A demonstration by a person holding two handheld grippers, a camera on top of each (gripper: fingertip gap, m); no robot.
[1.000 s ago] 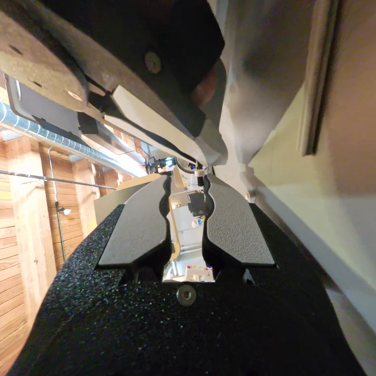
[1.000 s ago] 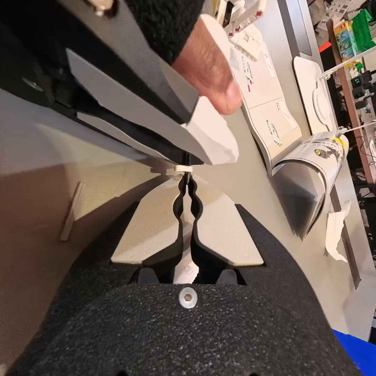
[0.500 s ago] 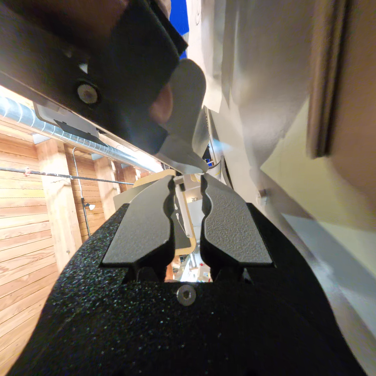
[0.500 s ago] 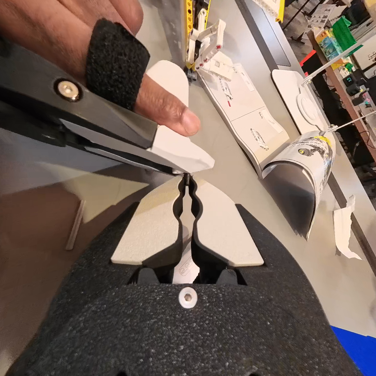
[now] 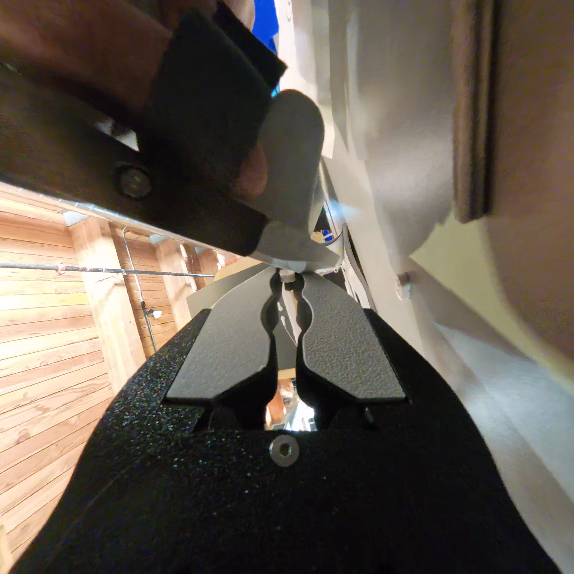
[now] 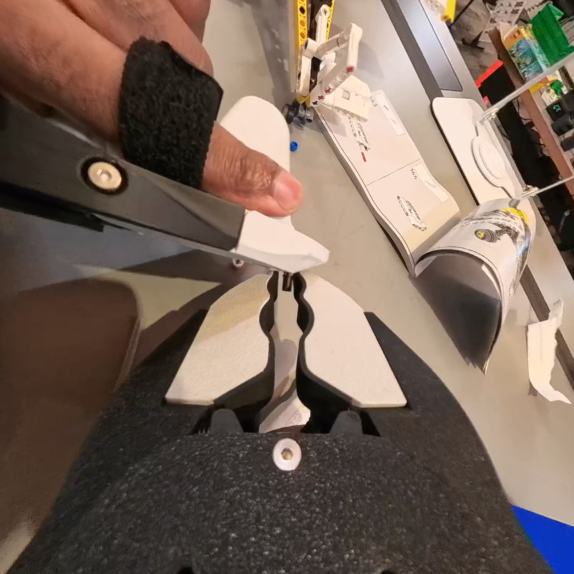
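Right at the meeting of the two grippers sits a small pin (image 6: 288,282), black along its shaft with a pale collar (image 5: 286,275) at one end. It is held in the air over the near part of the grey desk (image 6: 357,248).

The left gripper (image 5: 287,279) has its jaws drawn close, and the pale collar is nipped between its tips. In the right wrist view it reaches in from the upper left, its pale tips over the pin's upper end. A hand (image 6: 93,77) with a black strap (image 6: 164,111) across one finger holds it.

The right gripper (image 6: 287,279) stands with its jaws slightly parted. The black shaft lies between its tips, and a sliver of desk shows between the shaft and the left pad.

On the desk, a tiny pale piece (image 6: 237,263) lies just beyond the left gripper's tip. A small blue piece (image 6: 294,146) sits farther in. An open booklet (image 6: 388,161) lies toward the right edge, its pages curled over, with a torn paper scrap (image 6: 543,357) close to that edge. A white and yellow brick build (image 6: 323,62) stands near the far edge, touching the booklet's far end. A white pad (image 6: 459,133) lies beyond the booklet.
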